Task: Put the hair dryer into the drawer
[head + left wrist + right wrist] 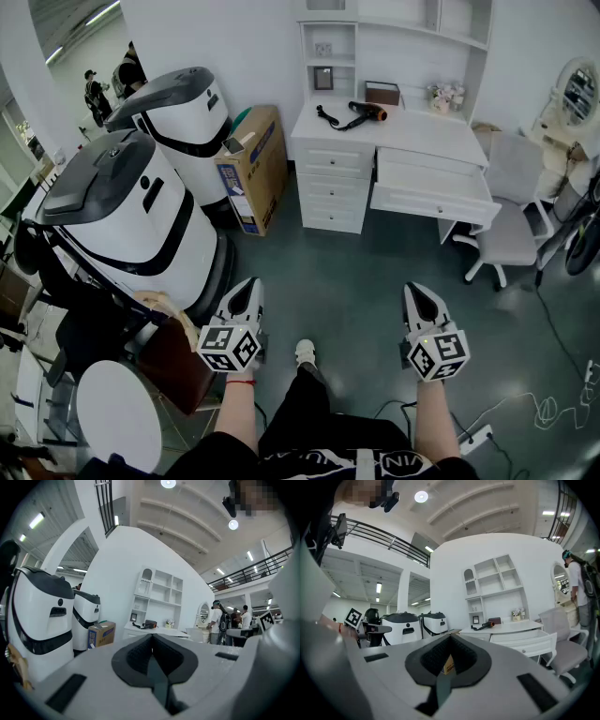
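Left gripper [248,284] and right gripper [413,291]: white moulded shells, black ribbed pads, jaws closed together on nothing; black hair dryer with orange-tipped barrel [364,112] lies well ahead of both on the smooth white desk top [422,131], long axis crosswise, barrel toward the right gripper's side, cord trailing left; pulled-out white drawer [427,178] ahead of the right gripper.

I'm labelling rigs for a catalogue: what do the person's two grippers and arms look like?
The left gripper and right gripper are white, tapered shells with dark ribbed pads. Each carries a cube of black-and-white square markers. Forearms are bare; a red band circles the left wrist.
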Demonstrator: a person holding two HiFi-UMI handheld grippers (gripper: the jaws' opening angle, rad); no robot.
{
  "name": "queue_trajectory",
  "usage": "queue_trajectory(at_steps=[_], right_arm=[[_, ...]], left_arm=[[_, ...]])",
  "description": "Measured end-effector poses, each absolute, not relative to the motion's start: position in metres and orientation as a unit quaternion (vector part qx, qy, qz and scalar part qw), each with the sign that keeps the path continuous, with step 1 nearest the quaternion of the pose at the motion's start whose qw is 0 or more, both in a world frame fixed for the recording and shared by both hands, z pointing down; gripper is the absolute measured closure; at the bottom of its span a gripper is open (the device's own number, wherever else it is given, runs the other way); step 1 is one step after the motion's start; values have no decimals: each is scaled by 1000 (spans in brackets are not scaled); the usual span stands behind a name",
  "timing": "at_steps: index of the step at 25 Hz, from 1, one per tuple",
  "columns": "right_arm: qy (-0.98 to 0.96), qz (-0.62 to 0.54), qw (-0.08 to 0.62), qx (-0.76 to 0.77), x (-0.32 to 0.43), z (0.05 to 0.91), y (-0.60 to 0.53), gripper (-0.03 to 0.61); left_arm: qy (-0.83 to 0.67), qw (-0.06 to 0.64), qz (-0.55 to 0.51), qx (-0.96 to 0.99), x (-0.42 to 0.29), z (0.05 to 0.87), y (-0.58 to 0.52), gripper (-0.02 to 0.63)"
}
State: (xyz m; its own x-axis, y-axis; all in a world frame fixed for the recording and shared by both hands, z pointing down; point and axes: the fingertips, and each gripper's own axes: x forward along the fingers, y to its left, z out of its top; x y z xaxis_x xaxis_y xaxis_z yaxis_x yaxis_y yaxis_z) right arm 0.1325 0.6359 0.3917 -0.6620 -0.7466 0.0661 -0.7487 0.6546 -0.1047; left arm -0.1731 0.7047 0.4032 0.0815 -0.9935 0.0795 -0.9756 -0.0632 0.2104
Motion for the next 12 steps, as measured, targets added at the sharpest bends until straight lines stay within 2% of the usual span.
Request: queue_trajectory(at_steps=[12], right_arm=[[-912, 66, 20, 405, 41, 395, 487, 575]], left_arm=[[-652, 113, -19, 749, -237, 410, 551, 606]])
